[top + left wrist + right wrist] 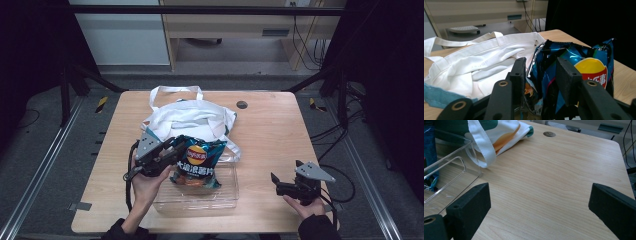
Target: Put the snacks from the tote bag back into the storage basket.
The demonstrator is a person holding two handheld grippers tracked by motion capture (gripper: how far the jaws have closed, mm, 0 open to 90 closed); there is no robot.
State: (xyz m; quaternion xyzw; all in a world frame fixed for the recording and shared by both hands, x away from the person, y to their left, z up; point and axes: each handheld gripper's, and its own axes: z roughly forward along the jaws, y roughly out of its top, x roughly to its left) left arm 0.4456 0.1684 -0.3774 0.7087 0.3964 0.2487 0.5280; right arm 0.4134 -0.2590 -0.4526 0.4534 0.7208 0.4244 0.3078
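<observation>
One crinkly blue chip bag [196,162] — yellow-red logo, upright, crumpled.

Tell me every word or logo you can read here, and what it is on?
Chip bag: a round yellow and red brand badge, its lettering too blurred to read.
Chip bag, below the badge: a row of white Chinese characters, too small to read surely.
White cloth bag: faint pale lettering, unreadable.
</observation>
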